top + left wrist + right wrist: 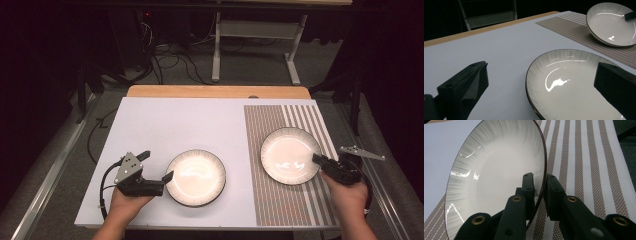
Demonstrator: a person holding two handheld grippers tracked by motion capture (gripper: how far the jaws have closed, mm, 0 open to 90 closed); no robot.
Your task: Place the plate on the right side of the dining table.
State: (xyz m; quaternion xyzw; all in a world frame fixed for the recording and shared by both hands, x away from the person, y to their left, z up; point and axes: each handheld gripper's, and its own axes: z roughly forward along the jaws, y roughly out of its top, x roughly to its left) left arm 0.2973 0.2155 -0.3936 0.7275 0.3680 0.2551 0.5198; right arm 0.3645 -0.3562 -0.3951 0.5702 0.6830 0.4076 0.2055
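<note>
A white plate with a dark rim (pixel 196 177) lies on the white mat, near the front. My left gripper (pixel 157 166) is at its left edge, open wide. In the left gripper view one jaw hangs over the mat and the other over the plate (pixel 574 92), so the rim lies between the jaws of the left gripper (pixel 541 66) untouched. A second, matching plate (pixel 290 155) sits on the striped placemat (pixel 295 200). My right gripper (pixel 320 160) is shut on that plate's right rim. In the right gripper view the right gripper (pixel 540 178) pinches the rim of this plate (pixel 499 175); from the left gripper view this plate (pixel 611 22) looks slightly tilted.
The white mat (pixel 175 125) covers most of a wooden table whose back edge (pixel 217 91) shows. Beyond it, on the dark floor, stand a metal desk frame (pixel 255 30) and loose cables (pixel 170 60). A metal rail (pixel 50 170) runs along the table's left side.
</note>
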